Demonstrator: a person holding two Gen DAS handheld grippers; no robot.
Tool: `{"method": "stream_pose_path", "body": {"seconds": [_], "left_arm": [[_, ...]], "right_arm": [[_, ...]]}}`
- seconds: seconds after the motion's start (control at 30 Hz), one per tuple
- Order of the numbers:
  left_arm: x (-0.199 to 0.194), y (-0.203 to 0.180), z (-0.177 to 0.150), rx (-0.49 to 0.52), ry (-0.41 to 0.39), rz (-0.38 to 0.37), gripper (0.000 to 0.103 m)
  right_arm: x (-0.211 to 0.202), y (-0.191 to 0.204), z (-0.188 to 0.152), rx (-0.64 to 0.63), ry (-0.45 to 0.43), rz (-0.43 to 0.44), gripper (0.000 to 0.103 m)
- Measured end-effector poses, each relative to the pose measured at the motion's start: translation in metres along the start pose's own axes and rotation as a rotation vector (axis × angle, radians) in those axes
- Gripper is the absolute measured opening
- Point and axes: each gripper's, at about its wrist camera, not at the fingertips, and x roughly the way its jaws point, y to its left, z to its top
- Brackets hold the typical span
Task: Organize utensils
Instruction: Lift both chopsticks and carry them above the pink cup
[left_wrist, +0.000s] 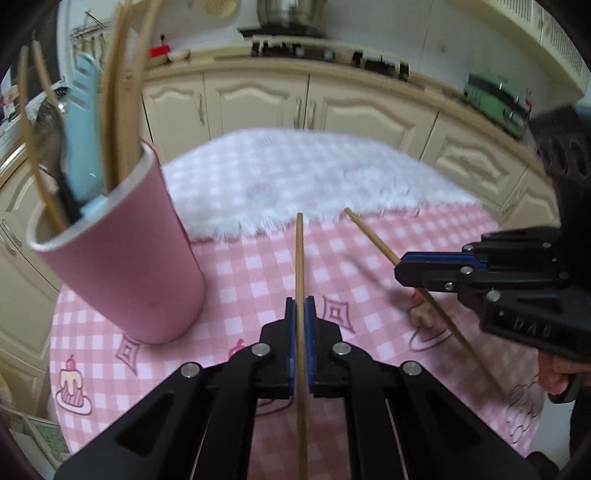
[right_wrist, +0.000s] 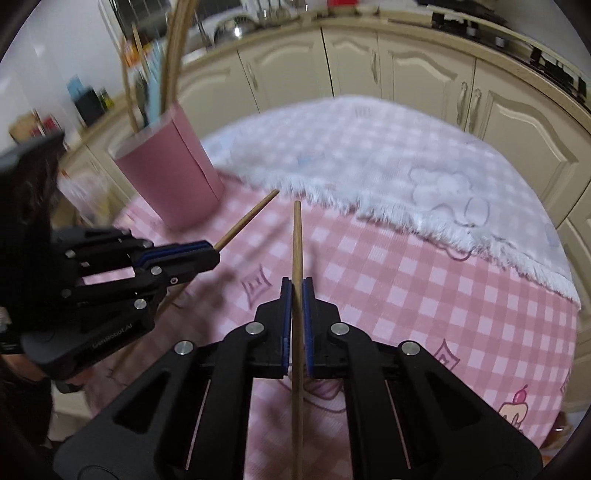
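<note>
A pink holder cup (left_wrist: 125, 258) stands on the pink checked tablecloth at the left, with several wooden chopsticks and a light blue utensil (left_wrist: 83, 122) in it. My left gripper (left_wrist: 301, 302) is shut on a wooden chopstick (left_wrist: 300, 258) that points forward, just right of the cup. My right gripper (right_wrist: 296, 286) is shut on another wooden chopstick (right_wrist: 296, 240). In the left wrist view the right gripper (left_wrist: 400, 267) sits to the right with its chopstick (left_wrist: 369, 230). In the right wrist view the left gripper (right_wrist: 216, 253), its chopstick (right_wrist: 255, 212) and the cup (right_wrist: 173, 173) are at the left.
A white fluffy checked cloth (left_wrist: 295, 177) covers the far half of the round table (left_wrist: 92, 369). Cream kitchen cabinets (left_wrist: 258, 99) curve behind the table, with a stove and pot on the counter. The table edge drops off at left and right.
</note>
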Motion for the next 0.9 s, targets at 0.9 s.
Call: {"method": "stream_pose_path", "body": {"seconds": [0.9], "left_arm": [[-0.157,0.049,0.039,-0.169,-0.585,0.088,0.004]], "right_arm": [[-0.102,0.05,0.086,-0.005,-0.562,0.233,0.006]]}}
